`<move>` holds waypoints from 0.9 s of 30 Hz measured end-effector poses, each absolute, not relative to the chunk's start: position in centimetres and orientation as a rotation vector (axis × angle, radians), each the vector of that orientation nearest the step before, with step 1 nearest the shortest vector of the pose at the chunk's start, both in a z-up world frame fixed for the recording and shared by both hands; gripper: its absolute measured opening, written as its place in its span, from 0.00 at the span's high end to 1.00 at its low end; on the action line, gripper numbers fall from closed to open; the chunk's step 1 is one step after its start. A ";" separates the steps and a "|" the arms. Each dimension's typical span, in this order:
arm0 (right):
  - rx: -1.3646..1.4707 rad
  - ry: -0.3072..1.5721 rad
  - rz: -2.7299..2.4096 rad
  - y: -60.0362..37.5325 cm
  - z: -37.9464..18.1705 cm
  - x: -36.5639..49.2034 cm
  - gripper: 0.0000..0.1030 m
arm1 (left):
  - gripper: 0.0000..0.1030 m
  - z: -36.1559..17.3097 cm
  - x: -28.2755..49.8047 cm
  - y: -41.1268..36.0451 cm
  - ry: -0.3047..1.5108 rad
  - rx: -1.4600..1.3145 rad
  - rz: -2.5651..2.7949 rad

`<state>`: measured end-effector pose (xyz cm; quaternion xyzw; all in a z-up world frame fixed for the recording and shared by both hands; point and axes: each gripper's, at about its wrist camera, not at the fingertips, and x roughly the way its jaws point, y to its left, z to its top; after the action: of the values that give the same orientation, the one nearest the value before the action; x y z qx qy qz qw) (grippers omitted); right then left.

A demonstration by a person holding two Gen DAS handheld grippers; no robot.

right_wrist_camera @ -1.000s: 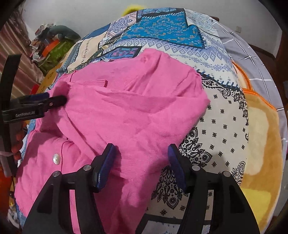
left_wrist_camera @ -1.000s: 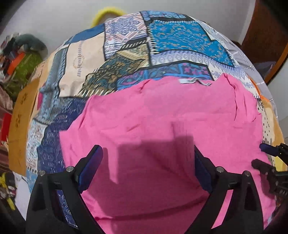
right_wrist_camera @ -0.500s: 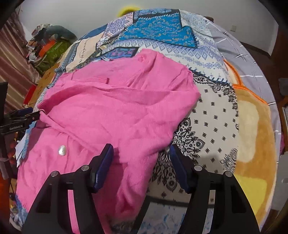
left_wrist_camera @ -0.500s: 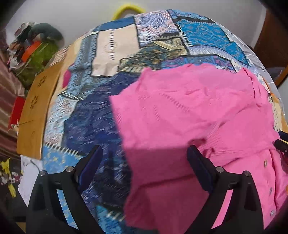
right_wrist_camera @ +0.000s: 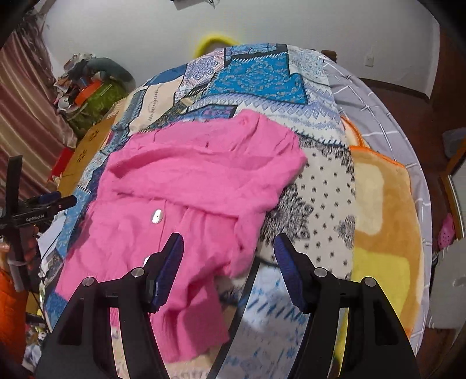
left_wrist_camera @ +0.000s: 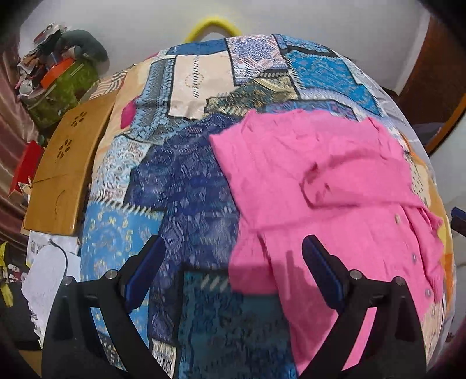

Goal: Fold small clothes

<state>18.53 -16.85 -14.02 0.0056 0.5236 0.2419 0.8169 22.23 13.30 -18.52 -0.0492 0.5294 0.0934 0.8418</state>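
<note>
You're in a home bedroom: a bed [right_wrist_camera: 326, 186] under a patchwork bedspread [left_wrist_camera: 186, 186], striped curtains [right_wrist_camera: 26, 102], and piled belongings [left_wrist_camera: 55, 78] by the white wall [right_wrist_camera: 262, 23].

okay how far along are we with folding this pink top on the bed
Done: the pink top lies on the patchwork bedspread with one part folded over its buttoned front. In hand: nothing; the left hand-held gripper and right hand-held gripper are both open, clear of it. Left: fold the rumpled bottom edge, then tidy.

Matt pink knit garment [right_wrist_camera: 192, 186], pearly glossy buttons [right_wrist_camera: 156, 217]
</note>
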 end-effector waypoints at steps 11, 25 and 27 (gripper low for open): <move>0.045 1.177 0.582 -15.3 -16.5 14.3 0.41 | 0.07 -19.7 16.9 11.0 1.169 -0.118 0.098; 0.076 1.138 0.614 -14.5 -17.5 13.3 0.86 | 0.34 -21.5 16.6 9.2 1.207 -0.289 -0.045; 0.081 1.120 0.617 -14.6 -17.2 13.1 0.87 | 0.45 -21.5 16.6 9.1 1.201 -0.323 -0.072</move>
<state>13.11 -14.61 -17.23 0.0376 0.5223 0.2878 0.8019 16.59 9.10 -21.50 -0.1511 0.5626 -0.0337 0.8121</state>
